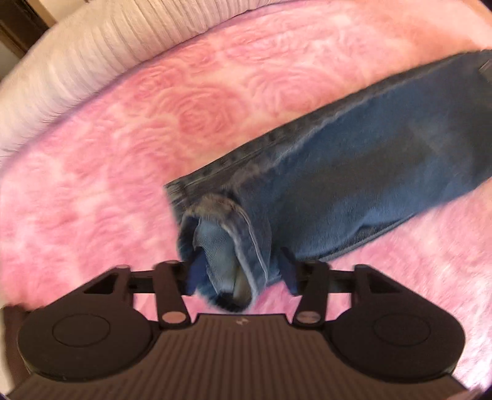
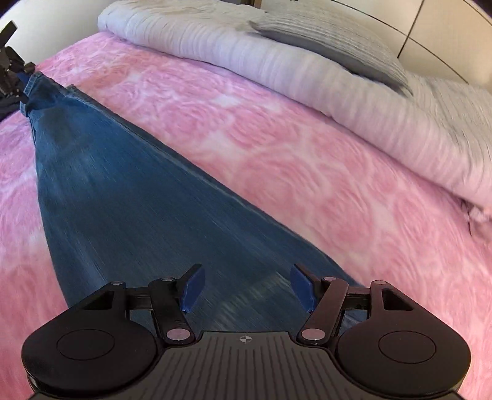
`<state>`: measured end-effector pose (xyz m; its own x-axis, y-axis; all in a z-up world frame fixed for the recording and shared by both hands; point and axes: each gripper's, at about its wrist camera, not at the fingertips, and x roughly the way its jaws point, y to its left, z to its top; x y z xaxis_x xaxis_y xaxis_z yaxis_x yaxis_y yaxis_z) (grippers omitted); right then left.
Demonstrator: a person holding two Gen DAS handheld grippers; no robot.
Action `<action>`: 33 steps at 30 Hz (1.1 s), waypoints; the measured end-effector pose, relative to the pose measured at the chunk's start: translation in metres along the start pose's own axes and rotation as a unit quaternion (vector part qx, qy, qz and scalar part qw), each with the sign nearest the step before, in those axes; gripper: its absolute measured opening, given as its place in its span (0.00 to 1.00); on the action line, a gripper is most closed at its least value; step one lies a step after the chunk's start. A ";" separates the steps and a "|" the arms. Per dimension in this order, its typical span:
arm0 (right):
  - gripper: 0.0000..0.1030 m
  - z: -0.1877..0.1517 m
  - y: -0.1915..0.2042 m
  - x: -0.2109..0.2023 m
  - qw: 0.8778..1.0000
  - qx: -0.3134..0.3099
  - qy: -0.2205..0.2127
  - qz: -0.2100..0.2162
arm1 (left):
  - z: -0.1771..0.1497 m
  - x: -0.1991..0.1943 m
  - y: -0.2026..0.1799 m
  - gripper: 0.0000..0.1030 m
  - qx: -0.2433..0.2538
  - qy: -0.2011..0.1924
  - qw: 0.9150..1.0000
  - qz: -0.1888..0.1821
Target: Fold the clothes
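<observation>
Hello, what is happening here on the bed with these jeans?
A person is folding a pair of blue jeans laid out long on a pink blanket. The left claw has the hem end of a leg bunched between its fingers. The right claw is open, hovering over the other end and holding nothing.

A home bedroom: pink rose-patterned blanket (image 2: 276,129), white ribbed duvet (image 2: 276,52).

A pink blanket (image 2: 323,160) with a rose pattern covers the bed. Along its far side lies a ribbed white duvet (image 2: 276,61), bunched up, a grey pillow (image 2: 338,40) on top. Pale wall panels (image 2: 430,27) behind. Dark wood frame (image 1: 18,24) at one corner.
</observation>
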<state>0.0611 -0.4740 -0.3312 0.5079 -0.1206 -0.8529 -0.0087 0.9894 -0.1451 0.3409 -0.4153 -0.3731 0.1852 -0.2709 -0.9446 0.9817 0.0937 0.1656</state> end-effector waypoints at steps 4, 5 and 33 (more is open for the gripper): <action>0.63 0.023 0.040 0.014 0.999 0.029 0.009 -0.014 | 0.005 0.018 0.048 0.29 -0.013 -0.021 0.999 0.020; 0.63 0.028 0.051 0.018 0.999 0.034 0.011 -0.017 | 0.004 0.020 0.063 0.27 -0.028 -0.032 0.999 0.020; 0.63 0.096 0.218 0.081 0.997 -0.033 0.005 0.075 | -0.046 0.041 0.148 0.25 -0.193 -0.024 0.961 -0.196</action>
<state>0.1828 -0.2601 -0.3837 0.4888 0.0273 -0.8720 -0.1406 0.9889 -0.0478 0.4914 -0.3687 -0.4002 -0.1850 -0.4006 -0.8974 0.8888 0.3214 -0.3267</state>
